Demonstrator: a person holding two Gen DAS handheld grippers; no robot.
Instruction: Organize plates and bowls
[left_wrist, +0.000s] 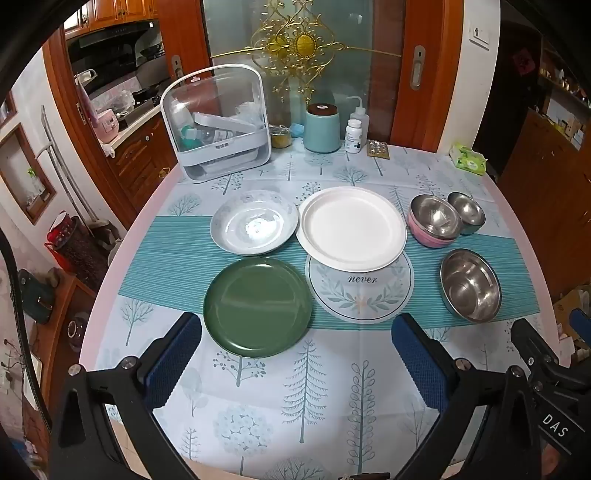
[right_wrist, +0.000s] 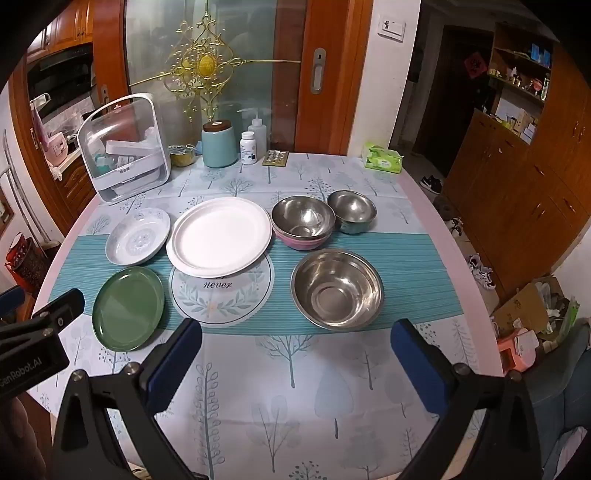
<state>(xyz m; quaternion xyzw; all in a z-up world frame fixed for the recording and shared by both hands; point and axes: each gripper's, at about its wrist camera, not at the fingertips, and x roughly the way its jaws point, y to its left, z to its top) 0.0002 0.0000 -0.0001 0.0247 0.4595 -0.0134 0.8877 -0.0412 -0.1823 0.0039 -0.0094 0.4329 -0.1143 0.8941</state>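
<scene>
Hovering over a round table (left_wrist: 147, 236), both grippers hold nothing, jaws spread wide.
Left gripper (left_wrist: 295, 354) view, left to right: green plate (left_wrist: 257, 306) lower left, patterned plate (left_wrist: 254, 222) above it, white plate (left_wrist: 351, 228) centre, three steel bowls (left_wrist: 470, 283) right; right gripper (right_wrist: 295, 350) likewise empty.

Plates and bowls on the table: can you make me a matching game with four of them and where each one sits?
Things:
1. green plate
2. white plate
3. big steel bowl
4. pink bowl

Places:
A. beside the small steel bowl
B. partly over the round "never" mat
C. nearest the left fingers
D. alone, nearest the right gripper

Pairs: 1-C, 2-B, 3-D, 4-A
</scene>
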